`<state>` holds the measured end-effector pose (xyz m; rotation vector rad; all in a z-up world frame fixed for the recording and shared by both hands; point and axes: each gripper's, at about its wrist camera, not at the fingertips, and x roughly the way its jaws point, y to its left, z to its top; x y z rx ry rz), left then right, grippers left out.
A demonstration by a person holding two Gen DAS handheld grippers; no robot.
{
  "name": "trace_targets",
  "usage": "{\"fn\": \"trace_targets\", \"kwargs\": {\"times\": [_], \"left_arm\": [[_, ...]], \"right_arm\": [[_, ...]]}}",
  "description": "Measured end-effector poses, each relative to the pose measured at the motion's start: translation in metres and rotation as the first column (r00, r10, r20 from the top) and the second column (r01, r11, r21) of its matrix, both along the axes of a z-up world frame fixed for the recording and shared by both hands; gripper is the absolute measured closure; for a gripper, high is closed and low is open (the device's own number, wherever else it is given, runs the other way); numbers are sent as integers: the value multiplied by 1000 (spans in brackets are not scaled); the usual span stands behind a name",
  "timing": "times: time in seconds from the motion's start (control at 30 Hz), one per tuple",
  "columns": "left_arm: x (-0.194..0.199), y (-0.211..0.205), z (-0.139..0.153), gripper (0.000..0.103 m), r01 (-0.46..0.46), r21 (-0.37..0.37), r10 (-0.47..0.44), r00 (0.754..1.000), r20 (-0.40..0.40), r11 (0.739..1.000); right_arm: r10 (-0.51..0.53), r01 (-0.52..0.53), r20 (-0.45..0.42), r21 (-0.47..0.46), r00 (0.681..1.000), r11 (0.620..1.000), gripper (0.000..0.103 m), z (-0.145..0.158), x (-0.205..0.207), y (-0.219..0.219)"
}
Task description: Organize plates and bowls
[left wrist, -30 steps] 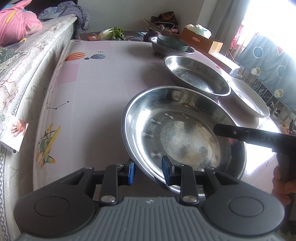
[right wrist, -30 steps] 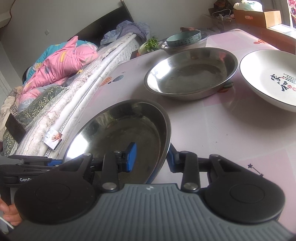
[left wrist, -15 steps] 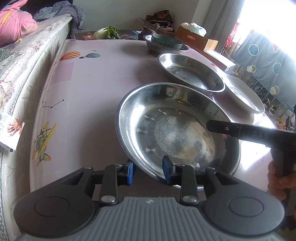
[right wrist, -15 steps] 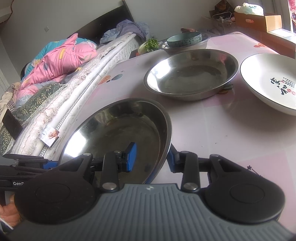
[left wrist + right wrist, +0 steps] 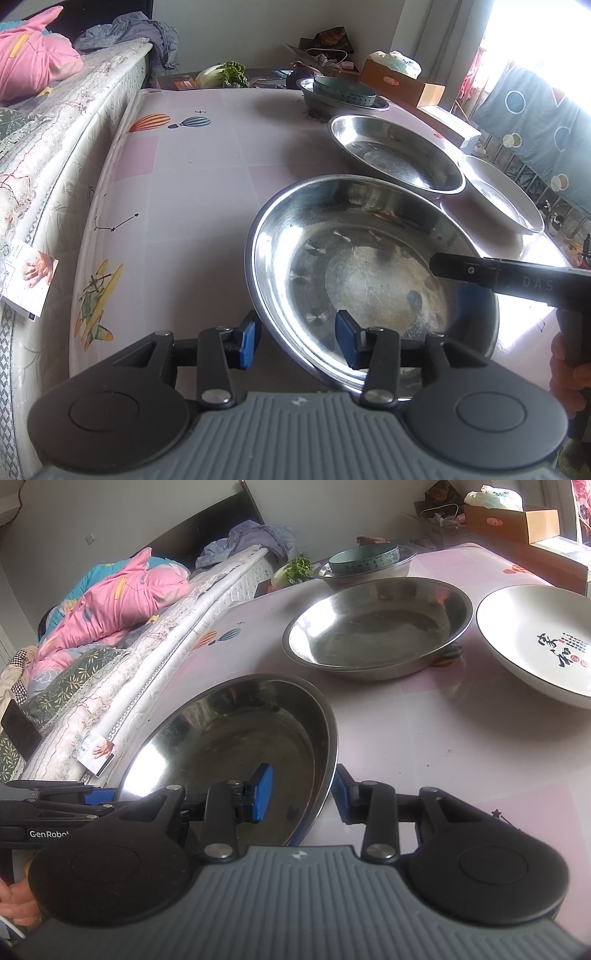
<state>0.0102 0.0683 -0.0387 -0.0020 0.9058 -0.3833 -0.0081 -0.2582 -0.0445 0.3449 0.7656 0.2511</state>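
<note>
Left gripper [image 5: 295, 338]: jaws have just been opening, now moderately apart with the near rim of the steel plate [image 5: 369, 273] between them; blue pads look clear of the rim on both sides, no squeeze visible. Right gripper [image 5: 301, 794]: narrower gap, straddling the opposite rim of the same plate, one blue pad inside the dish and one outside; pads sit close to the rim, but I cannot tell if they actually pinch it. In the left view the right gripper's black finger reaches in over the plate from the right, with a hand [image 5: 567, 373] on its handle at the frame edge.

Plate sits at the near end of the pink patterned table [image 5: 177, 206], slightly tilted in the right view. Just beyond it, a second steel plate [image 5: 376, 627]. Beside that, a white plate [image 5: 535, 642] with black characters. Farther back, a teal bowl [image 5: 364, 559] sits inside a steel bowl [image 5: 404, 563]. Cardboard box [image 5: 511, 520] behind. Bed [image 5: 122, 653] with pink bedding runs along the table's left side.
</note>
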Motion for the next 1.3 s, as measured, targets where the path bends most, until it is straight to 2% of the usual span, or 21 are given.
{"fn": "trace_targets", "kwargs": {"times": [0.23,0.53,0.63,0.8,0.9,1.1,1.3], "left_arm": [[8,-4,-2,58,-7,8,7,1000,18,1000],[14,-9,-2,55,-9,34,8,999,31,999],[11,-11,-1,51,16,10,-16,1000,7,1000],[1,-16,-1,51,62,0,-62,998,-4,998],[2,-19,-1,51,60,24,-60,998,10,998],[6,-32,-3,51,61,131,-66,997,39,989],[11,-36,-4,50,58,143,-64,997,40,988]], "right_arm": [[-5,5,3,0,1000,1000,68,-1,3,1],[1,0,17,-53,1000,999,70,-1,6,8],[-2,3,16,-56,1000,998,70,-2,3,6],[-24,25,15,-41,1000,999,70,-3,1,-6],[-34,34,15,-23,999,999,70,-4,0,-11],[-44,45,21,-34,999,998,71,-6,-4,-11],[-31,34,34,-82,999,996,71,-6,-4,-3]]}}
